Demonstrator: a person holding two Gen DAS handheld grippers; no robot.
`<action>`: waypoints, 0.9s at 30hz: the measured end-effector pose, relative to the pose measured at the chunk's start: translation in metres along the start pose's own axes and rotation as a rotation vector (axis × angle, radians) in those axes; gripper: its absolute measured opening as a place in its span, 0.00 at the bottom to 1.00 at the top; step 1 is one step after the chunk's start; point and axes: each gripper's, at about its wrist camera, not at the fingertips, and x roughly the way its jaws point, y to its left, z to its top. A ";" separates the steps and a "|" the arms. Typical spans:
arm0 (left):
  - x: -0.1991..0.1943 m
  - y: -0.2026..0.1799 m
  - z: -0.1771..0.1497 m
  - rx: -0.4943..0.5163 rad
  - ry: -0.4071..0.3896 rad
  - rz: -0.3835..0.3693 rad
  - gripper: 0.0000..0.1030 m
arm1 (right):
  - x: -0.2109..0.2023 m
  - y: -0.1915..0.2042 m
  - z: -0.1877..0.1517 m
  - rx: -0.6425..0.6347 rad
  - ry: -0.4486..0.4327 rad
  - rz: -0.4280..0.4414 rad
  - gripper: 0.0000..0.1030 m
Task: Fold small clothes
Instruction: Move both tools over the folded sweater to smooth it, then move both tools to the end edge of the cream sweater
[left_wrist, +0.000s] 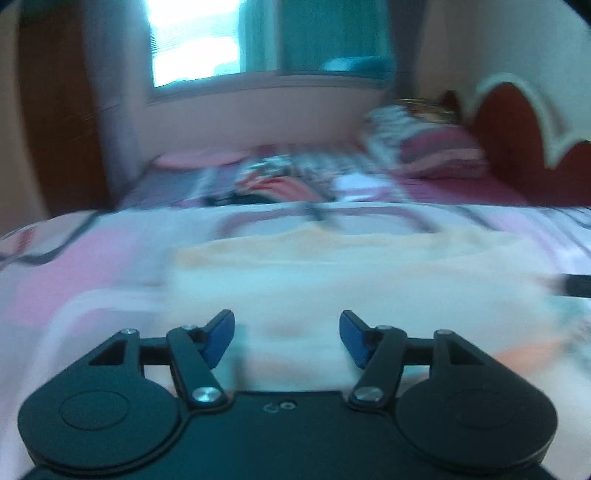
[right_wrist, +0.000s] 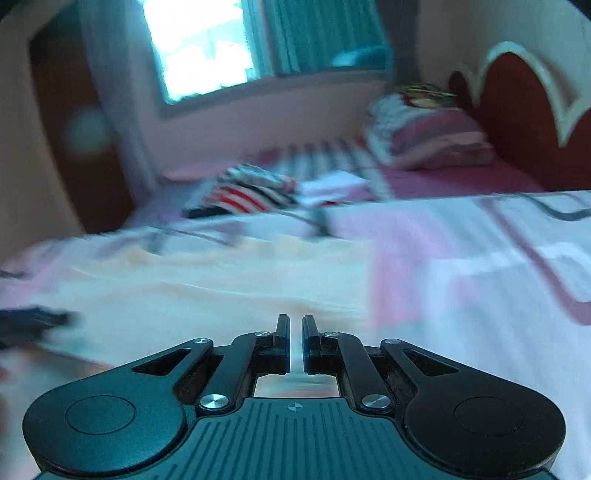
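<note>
A: We start at our left gripper (left_wrist: 287, 338): the blue pads stand wide apart with nothing between them, low over the pale peach garment (left_wrist: 332, 266) that lies spread flat on the bed.

B: And our right gripper (right_wrist: 294, 343)?

A: Its pads are drawn nearly together with only a thin slit between. Whether a fold of cloth sits in that slit we cannot tell (both views are badly smeared by motion). It too is low over the same garment (right_wrist: 192, 291), near its right-hand side, where the peach cloth gives way to the pink-and-white bedsheet (right_wrist: 480, 258).

B: How do we expect it to handle?

A: We judge it light, thin and limp. It will drape and slide on the sheet, not hold any shape, so a pinch in the middle would only bunch it. Better that we take it at an edge or corner, one gripper to each side, and lift both together.

B: What lies beyond?

A: Farther up the bed is a heap of striped clothes (right_wrist: 251, 192), then a stack of folded bedding (right_wrist: 424, 133) near the red headboard (right_wrist: 517, 118), with a bright window (right_wrist: 199, 48) behind.
</note>
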 end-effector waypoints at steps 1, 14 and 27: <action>0.000 -0.019 -0.001 0.037 0.004 -0.024 0.62 | 0.001 0.014 0.000 -0.009 0.009 0.033 0.06; 0.007 0.044 -0.009 -0.049 0.051 0.114 0.63 | -0.010 -0.053 -0.014 0.075 0.036 -0.111 0.06; 0.003 0.025 -0.017 0.017 0.091 0.093 0.67 | -0.005 -0.045 0.002 0.034 0.010 -0.067 0.05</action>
